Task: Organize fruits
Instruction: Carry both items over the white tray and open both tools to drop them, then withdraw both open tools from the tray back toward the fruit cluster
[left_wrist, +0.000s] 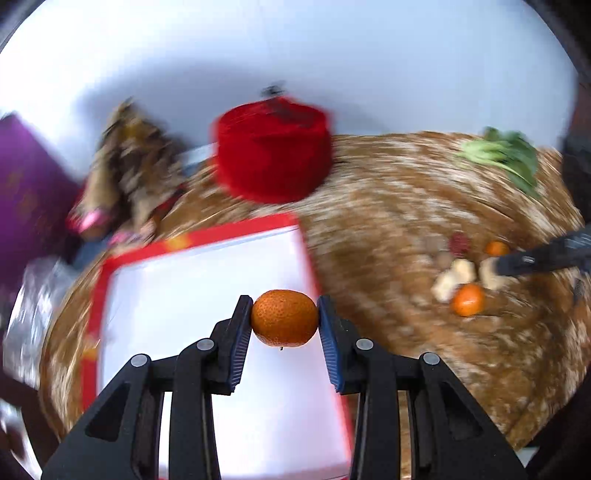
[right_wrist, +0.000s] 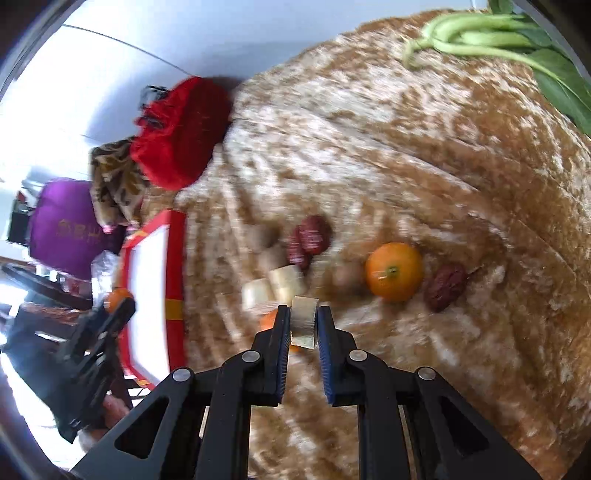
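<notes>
Small round orange mandarin (left_wrist: 284, 318) clamped in left gripper (left_wrist: 283, 320) at lower centre above red-rimmed white tray (left_wrist: 207, 280), apparently for deposit; pale banana chunk (right_wrist: 304, 321) pinched in right gripper (right_wrist: 303, 322), 1 lift underway.

Counting across both views: three small oranges, one (left_wrist: 284, 318) pinched in the left-hand tool, one (right_wrist: 394, 271) resting on the tabletop (right_wrist: 406, 166), and one (right_wrist: 269, 320) half hidden behind the right-hand tool. Three pale cut chunks, perhaps banana: one (right_wrist: 304, 322) gripped, two (right_wrist: 274, 290) lying together. Three red dates: a pair (right_wrist: 308, 238) touching, and a single (right_wrist: 444, 286) just beside the orange. A few brownish round things (right_wrist: 347, 276) are too blurred to count. One red-rimmed tray (left_wrist: 207, 236), one red tub (left_wrist: 271, 151), one bunch of leafy greens (right_wrist: 509, 40).
</notes>
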